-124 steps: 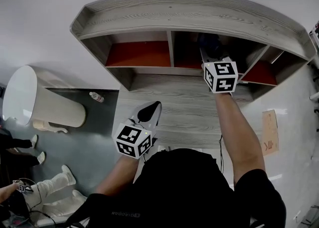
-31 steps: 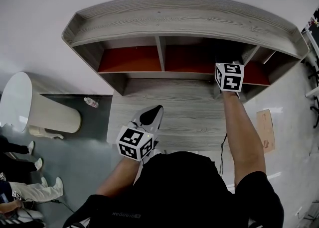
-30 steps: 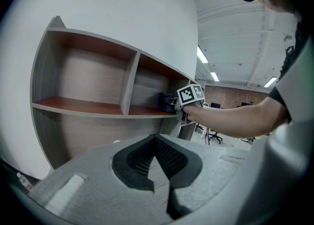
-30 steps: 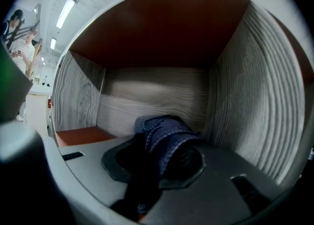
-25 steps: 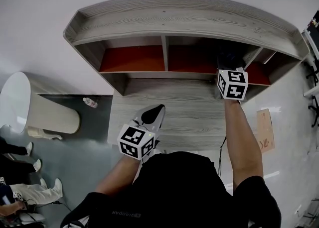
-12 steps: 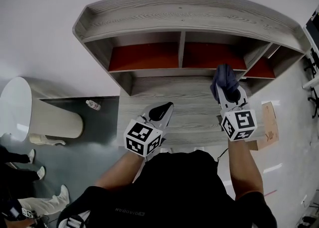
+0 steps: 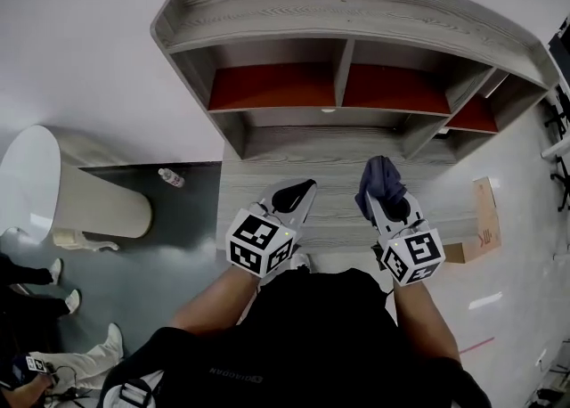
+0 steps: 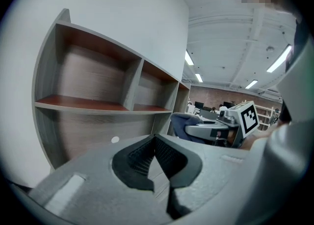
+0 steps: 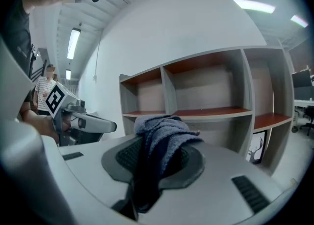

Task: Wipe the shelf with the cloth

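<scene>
Open-plan office: ceiling strip lights (image 8: 189, 58), desks with monitors (image 8: 200, 105), brick far wall (image 8: 216, 95), grey floor (image 7: 178, 219).

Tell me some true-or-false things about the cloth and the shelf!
1. The right tool holds a dark blue cloth. True.
2. The left tool holds a sponge. False: it is shut with nothing in it.
3. The cloth is lying inside the shelf. False: it is held out in front of the shelf, outside the compartments.
4. The shelf has reddish boards inside. True.
</scene>
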{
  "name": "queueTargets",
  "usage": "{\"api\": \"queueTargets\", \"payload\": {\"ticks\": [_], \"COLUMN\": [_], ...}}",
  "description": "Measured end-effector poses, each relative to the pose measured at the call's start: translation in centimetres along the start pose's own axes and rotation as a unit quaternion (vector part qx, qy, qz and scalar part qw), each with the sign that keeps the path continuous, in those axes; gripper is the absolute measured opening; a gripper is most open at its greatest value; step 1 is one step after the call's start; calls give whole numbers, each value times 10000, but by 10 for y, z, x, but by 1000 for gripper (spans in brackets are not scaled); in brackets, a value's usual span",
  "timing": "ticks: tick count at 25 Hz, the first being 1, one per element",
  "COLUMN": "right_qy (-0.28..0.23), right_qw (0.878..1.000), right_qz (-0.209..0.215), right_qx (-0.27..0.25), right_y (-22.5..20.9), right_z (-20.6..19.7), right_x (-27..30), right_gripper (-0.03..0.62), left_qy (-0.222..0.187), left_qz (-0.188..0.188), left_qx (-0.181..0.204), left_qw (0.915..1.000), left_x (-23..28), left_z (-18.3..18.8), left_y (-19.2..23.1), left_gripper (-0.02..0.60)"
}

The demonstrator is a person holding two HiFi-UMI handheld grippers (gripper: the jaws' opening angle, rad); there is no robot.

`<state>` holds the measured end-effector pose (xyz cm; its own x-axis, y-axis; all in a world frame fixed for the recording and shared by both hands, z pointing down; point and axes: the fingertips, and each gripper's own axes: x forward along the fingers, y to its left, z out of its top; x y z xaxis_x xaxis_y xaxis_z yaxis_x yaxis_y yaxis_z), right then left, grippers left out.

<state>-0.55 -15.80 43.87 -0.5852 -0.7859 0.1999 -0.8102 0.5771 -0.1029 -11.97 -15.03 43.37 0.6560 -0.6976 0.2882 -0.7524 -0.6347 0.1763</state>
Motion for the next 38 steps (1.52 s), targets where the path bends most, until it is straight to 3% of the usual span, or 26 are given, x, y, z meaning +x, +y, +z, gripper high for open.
{"api": "queueTargets", "payload": {"ticks": [7, 17, 29, 38], "right_qy": [-86, 178, 130, 129], "right_qw": [9991, 9958, 9918, 9893], "right_qz": [419, 883, 1256, 1442], "right_qx": [-84, 148, 206, 164], "right_y": [14, 19, 32, 45], "right_z": [6, -26, -51, -60], "right_x": [-27, -114, -193, -214], "right_gripper": [95, 92, 91, 91], "left_qy": [-147, -204, -202, -158], "left_qz": [372, 663, 983, 1242], "left_qx": [-83, -266, -223, -158], "left_qw": [9992, 9972, 9947, 9920], "left_x": [-20, -41, -69, -93], "left_z": [-3, -28, -55, -66], "left_y": [-23, -107, -190, -205], "left_gripper": [8, 8, 8, 8]}}
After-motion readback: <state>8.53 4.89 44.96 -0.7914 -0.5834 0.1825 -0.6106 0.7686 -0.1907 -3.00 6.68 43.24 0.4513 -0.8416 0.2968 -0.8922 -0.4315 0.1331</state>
